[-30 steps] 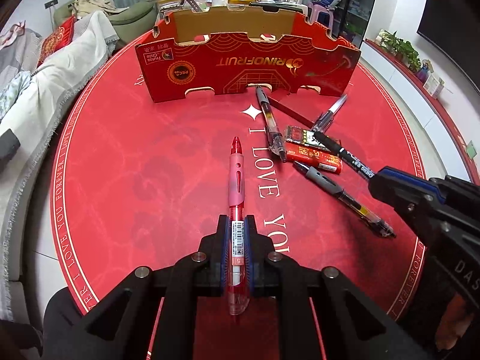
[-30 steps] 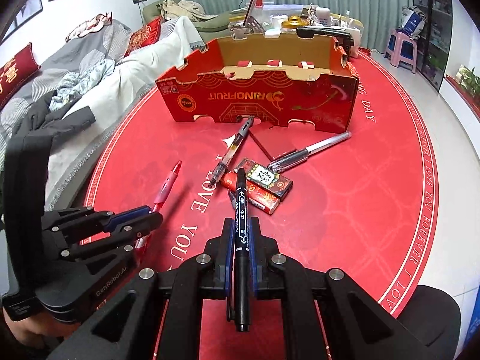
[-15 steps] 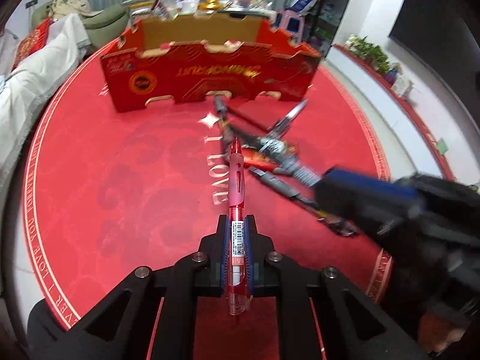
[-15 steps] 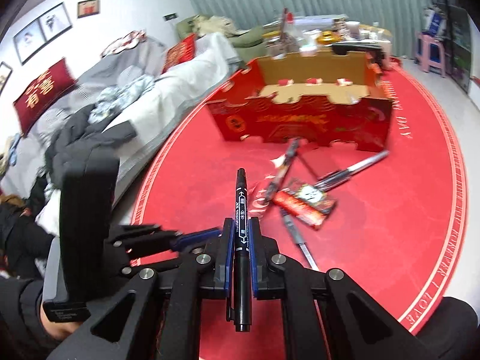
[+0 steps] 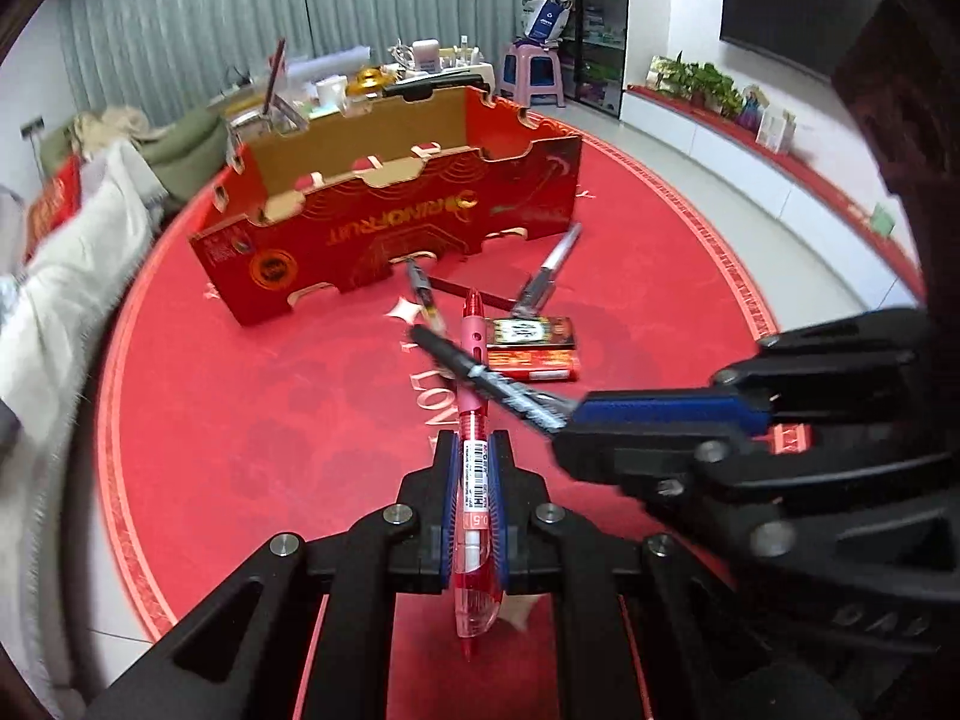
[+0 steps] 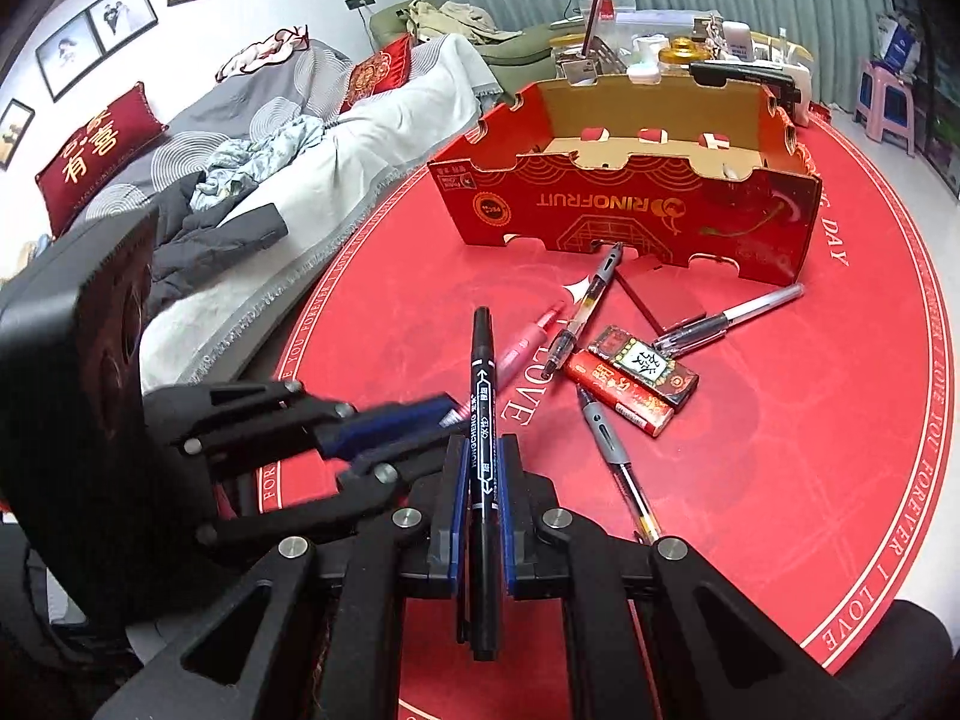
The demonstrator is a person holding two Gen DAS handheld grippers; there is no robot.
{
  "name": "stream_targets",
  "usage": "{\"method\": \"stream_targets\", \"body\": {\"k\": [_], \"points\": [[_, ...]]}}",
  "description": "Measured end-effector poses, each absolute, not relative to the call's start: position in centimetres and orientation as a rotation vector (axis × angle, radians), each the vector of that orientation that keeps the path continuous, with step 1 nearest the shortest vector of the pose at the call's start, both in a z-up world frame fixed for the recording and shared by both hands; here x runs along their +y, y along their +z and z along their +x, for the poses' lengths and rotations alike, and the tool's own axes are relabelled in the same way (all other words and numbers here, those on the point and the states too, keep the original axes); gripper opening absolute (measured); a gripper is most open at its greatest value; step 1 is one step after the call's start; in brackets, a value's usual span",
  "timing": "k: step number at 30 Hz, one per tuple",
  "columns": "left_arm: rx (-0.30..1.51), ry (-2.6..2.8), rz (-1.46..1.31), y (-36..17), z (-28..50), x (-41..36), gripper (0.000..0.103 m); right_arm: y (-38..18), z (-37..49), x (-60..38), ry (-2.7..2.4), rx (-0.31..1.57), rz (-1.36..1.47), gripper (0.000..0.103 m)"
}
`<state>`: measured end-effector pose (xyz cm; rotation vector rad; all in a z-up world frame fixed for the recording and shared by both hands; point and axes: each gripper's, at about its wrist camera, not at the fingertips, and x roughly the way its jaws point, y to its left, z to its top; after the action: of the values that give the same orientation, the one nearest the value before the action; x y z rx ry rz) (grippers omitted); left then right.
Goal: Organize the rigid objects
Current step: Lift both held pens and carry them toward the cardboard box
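Since a second ago, both tools have lifted and drawn together, so their pens now cross in the left wrist view. Left tool (image 5: 474, 468) is clamped on a red gel pen (image 5: 472, 396), which points toward the red cardboard box (image 5: 384, 228). Right tool (image 6: 480, 468) is clamped on a black marker (image 6: 482, 420), held above the round red tabletop (image 6: 810, 450). On the tabletop in front of the box lie a clear black-ink pen (image 6: 585, 306), a silver-capped pen (image 6: 726, 318), a grey-grip pen (image 6: 612, 456) and two small printed packets, one black (image 6: 645, 360) and one red (image 6: 618, 393), touching side by side. The box stands open-topped at the far side.
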<state>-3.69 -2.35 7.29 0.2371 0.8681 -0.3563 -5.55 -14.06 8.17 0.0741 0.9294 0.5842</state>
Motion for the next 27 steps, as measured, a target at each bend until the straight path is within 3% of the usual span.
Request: {"method": "stream_targets", "body": {"k": [9,27], "points": [[0.821,-0.389,0.164,8.5,-3.4,-0.7,0.010,8.3,-5.8,-13.7,0.599,0.923,0.009,0.010],[0.916,-0.266,0.078,8.5,-1.3,0.2,0.010,9.0,-4.7,-14.8,0.459,0.913,0.021,0.010]]}}
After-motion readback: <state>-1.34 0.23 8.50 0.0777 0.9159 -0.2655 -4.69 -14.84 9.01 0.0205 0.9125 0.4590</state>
